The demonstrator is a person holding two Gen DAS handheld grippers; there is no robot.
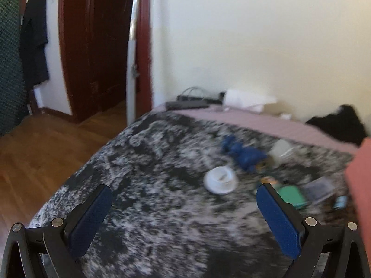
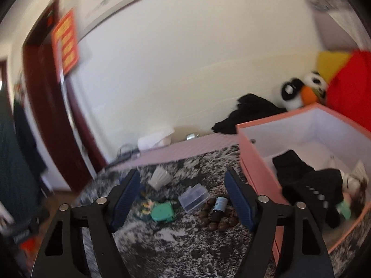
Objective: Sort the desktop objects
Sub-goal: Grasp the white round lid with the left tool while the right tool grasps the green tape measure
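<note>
Overhead, two handheld grippers hover above a surface draped in a shaggy black-and-white mottled cover [image 2: 185,250]; whether a desk or a bed lies beneath cannot be told. The left gripper [image 1: 184,210] has its blue-padded fingers spread wide with nothing between them, and the right gripper [image 2: 183,199] is likewise spread and empty

Loose items sit clustered on the cover: a round white dish [image 1: 220,180], a soft blue plush toy [image 1: 243,154], a pale ribbed paper cup [image 2: 160,178] lying on its side, a flat teal case [image 2: 163,212], a clear hard plastic box [image 2: 194,197], a small dark bottle with a blue label [image 2: 219,207], and a string of brown round beads [image 2: 222,222] around the bottle. Just to the right stands a pink cardboard storage box [image 2: 259,162] with white inner walls, already holding black cloth [image 2: 308,176] and other pieces

Both views are smeared by motion, so aim is a likely weak point. The deep pile could snag a finger or hide the beads, which may trail or scatter if only partly caught. The smooth bottle may roll off slick pads, and the thin cup could crush under a firm squeeze
</note>
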